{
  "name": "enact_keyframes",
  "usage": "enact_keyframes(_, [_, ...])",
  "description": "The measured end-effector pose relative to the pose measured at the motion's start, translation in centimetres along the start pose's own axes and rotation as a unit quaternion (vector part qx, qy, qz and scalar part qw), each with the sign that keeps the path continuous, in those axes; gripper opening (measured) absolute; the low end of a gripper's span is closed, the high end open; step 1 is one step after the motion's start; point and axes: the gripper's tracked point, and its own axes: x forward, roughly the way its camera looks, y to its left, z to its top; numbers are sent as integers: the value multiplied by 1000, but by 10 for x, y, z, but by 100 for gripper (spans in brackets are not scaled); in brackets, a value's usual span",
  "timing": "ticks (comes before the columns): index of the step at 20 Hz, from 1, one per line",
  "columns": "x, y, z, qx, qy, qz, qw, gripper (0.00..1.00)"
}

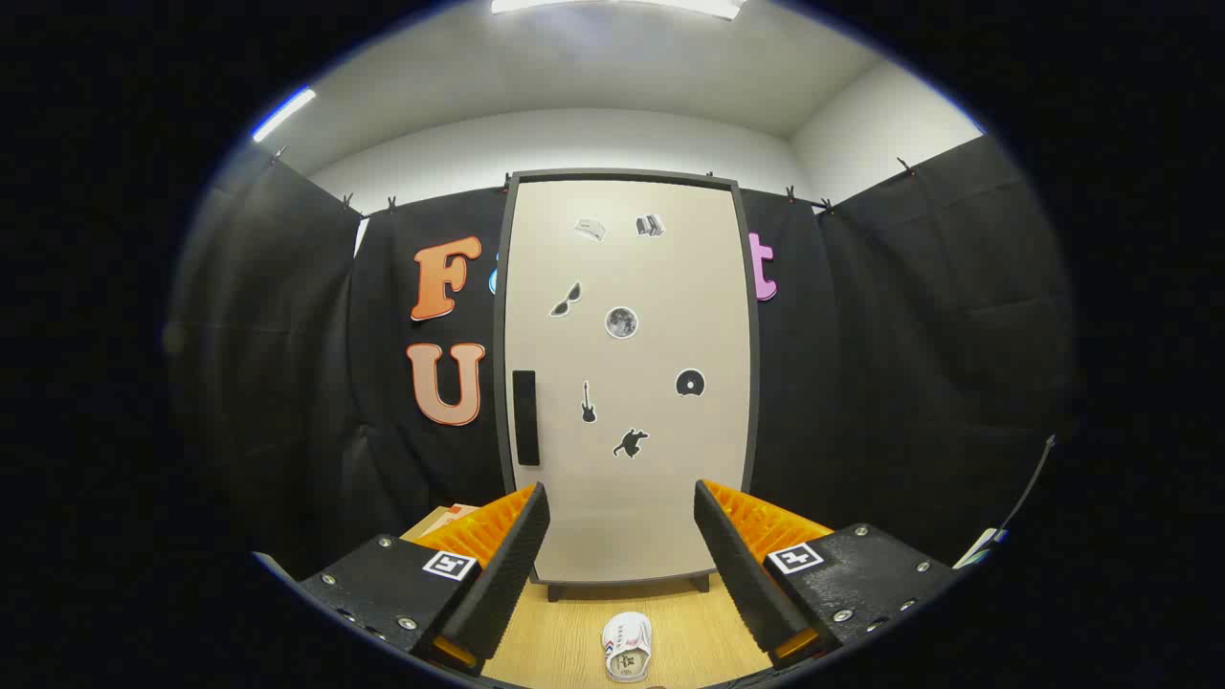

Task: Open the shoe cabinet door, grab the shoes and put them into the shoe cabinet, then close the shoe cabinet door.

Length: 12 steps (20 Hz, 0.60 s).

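The shoe cabinet [627,383] stands upright beyond my fingers, against the black cloth wall. Its pale door is shut and carries several small dark stickers. A black vertical handle [525,417] sits near the door's left edge. A small white shoe [627,647] lies on the wooden floor in front of the cabinet, low between my two fingers and apart from both. My gripper [622,536] is open, its fingers spread wide with nothing between them.
Black cloth walls close the booth on the left, back and right. The light wooden floor [565,636] runs from the cabinet's feet toward me. A pale flat object [450,517] lies on the floor left of the cabinet, behind my left finger.
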Motion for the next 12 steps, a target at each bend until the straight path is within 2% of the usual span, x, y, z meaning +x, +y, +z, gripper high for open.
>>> enact_keyframes(12, [13, 3, 0, 3, 2, 2, 1000, 95])
